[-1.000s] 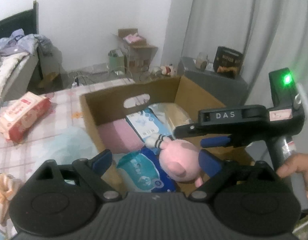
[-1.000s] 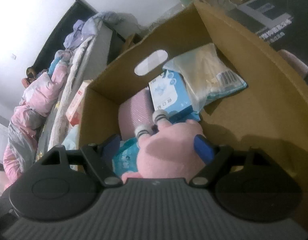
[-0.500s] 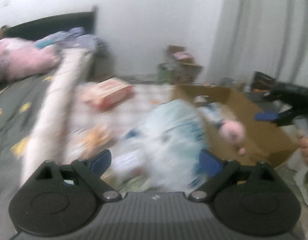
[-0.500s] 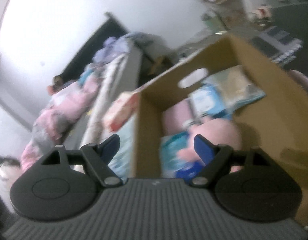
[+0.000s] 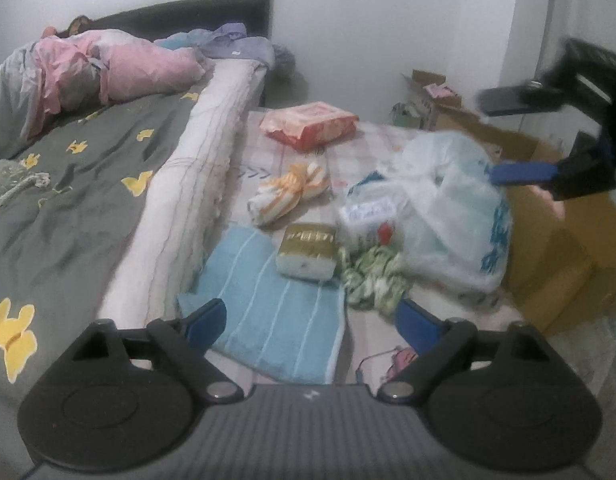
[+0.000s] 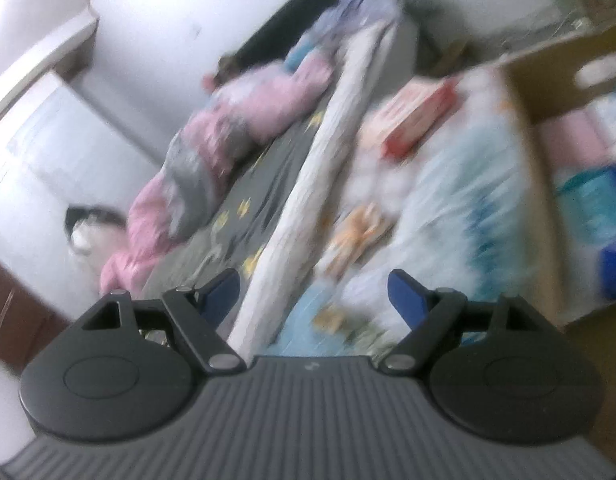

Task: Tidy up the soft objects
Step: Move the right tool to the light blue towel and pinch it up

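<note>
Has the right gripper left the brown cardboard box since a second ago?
Yes. The right gripper has swung left from over the cardboard box, now facing the bed, jaws empty.

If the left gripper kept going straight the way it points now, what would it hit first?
Most likely the blue striped towel, which lies directly ahead of the empty left gripper, whose jaws are closing. The tissue pack lies just beyond; depth is uncertain.

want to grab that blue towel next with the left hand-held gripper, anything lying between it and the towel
Nothing visible does. The blue towel lies flat right ahead of the left hand-held gripper, whose closing jaws hold nothing. A tissue pack sits on the towel's far edge and a green cloth lies just beside it, both beyond the near corner.
</note>
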Demonstrator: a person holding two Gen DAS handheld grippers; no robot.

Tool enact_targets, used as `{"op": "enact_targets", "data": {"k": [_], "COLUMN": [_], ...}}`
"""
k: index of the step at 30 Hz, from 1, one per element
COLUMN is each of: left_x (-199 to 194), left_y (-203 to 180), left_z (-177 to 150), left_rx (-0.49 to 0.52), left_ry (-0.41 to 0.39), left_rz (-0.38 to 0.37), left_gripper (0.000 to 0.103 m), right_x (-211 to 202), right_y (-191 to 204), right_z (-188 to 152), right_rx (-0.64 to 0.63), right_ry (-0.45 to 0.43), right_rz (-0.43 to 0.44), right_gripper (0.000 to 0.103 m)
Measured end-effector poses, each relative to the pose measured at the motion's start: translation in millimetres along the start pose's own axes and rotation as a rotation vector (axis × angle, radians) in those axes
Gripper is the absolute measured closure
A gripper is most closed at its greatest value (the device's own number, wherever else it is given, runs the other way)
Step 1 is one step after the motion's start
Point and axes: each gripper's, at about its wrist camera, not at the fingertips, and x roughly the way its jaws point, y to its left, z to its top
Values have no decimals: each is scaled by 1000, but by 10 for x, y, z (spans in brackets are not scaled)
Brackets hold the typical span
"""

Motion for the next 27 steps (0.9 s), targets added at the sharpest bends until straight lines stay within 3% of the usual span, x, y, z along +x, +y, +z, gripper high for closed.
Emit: {"op": "enact_targets", "data": {"k": [6,10,14,18,23,27], "left_x": [228,334,345,363,567,643], "left_y": [-24,83,210,244,294,340], "left_z": [-168,-234,-262,-246,-255,-292], "left_rx": [65,8,-55,-53,-91,-121], "left_ry": [45,103,105,73,134,159], "left_rz": [10,25,11,10,-2,-32], "left_gripper": [16,21,30,35,40,40], "right_x": [641,943,1234,1510,1880,1991], "right_y": [18,10,67,114,84,106], "right_z": [-473,-690,-737,-672,-658,-703], "right_rx": [88,111,73,5,-77,-121], "right_ry": [147,190,207,231,254,270], "right_rz": [22,11,-5,-42,-146,-159], "right_gripper": [26,36,47,49,50,51]}}
